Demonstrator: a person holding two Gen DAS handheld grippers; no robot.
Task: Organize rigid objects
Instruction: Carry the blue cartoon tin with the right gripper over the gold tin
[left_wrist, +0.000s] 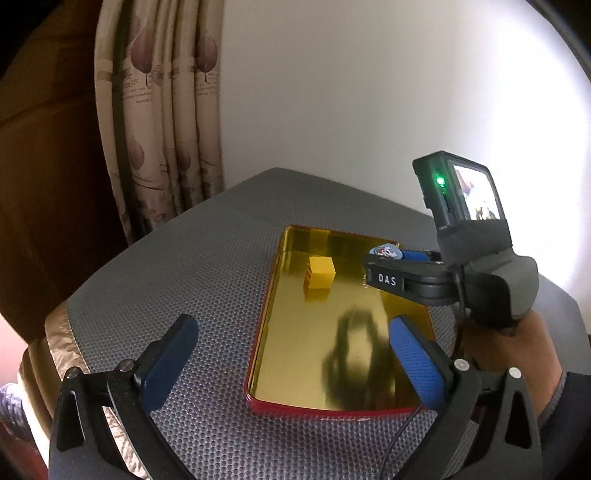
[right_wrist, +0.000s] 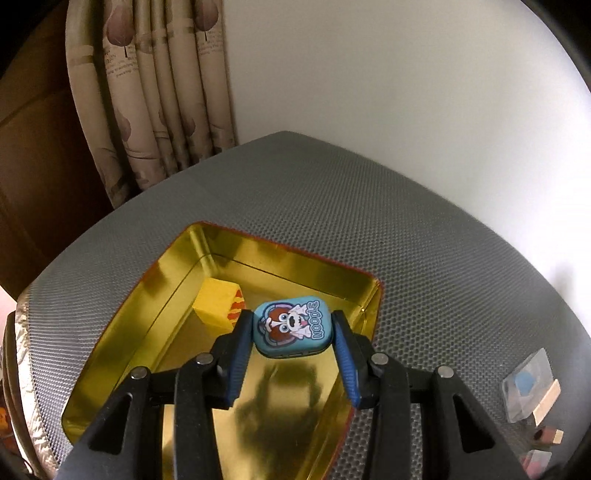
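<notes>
A shallow gold tin tray (left_wrist: 258, 343) with a red rim lies on the grey mesh mat; it also shows in the right wrist view (right_wrist: 122, 332). A yellow block (left_wrist: 320, 273) with orange stripes stands inside it (right_wrist: 216, 304). My right gripper (right_wrist: 293, 332) is shut on a small blue tin (right_wrist: 292, 326) with a cartoon dog, held above the tray. In the left wrist view the right gripper (left_wrist: 391, 258) hovers over the tray's far right side with the blue tin (left_wrist: 386, 252) in it. My left gripper (left_wrist: 291, 354) is open and empty over the tray's near end.
The grey mesh mat (right_wrist: 424, 229) covers the table. Small items lie at its right edge: a clear case with a blue piece (right_wrist: 526, 384), a wooden stick (right_wrist: 546, 400) and a small brown block (right_wrist: 548, 435). A curtain (left_wrist: 162, 129) and white wall stand behind.
</notes>
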